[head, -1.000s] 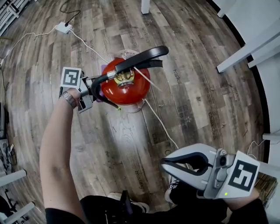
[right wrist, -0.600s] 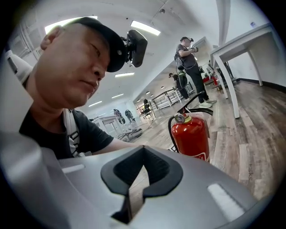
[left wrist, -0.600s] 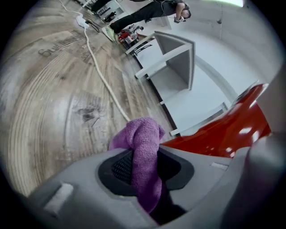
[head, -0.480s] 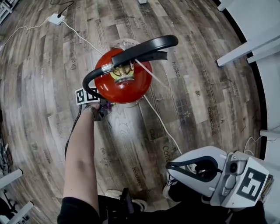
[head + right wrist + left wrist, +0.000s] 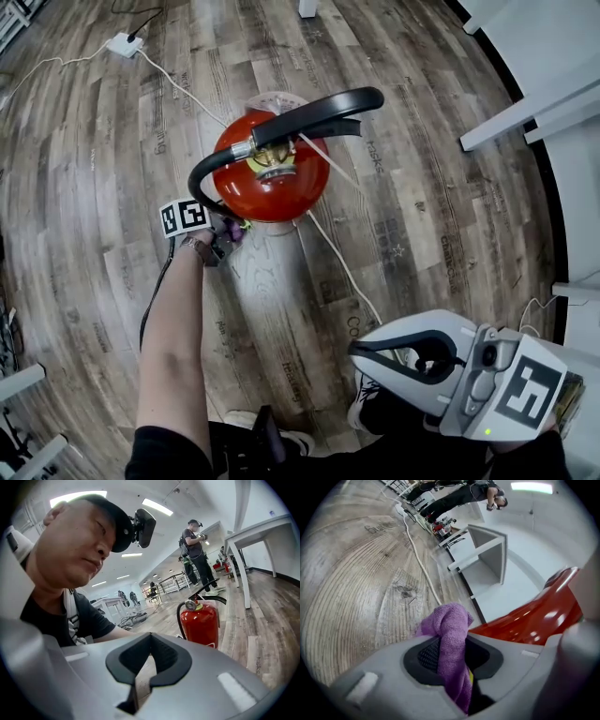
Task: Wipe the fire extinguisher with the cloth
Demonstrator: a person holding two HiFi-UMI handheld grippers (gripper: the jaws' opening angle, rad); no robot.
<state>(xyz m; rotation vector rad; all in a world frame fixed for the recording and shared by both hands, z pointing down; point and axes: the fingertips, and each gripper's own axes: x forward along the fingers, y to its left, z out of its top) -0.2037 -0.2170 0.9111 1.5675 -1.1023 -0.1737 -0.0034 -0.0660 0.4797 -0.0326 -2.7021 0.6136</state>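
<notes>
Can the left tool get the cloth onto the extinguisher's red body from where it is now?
Probably yes. The left tool, shut on the cloth, sits right beside the fire extinguisher at its red side, with nothing visible between them.

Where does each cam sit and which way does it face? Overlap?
Head view: person's head, steeply down on extinguisher; shows left arm, left gripper, right gripper.
Left gripper view: left gripper, low beside extinguisher, facing across floor; jaws shut on cloth.
Right gripper view: right gripper, facing extinguisher from farther off; shut jaws, person's torso.
Shared: extinguisher in all three.
</notes>
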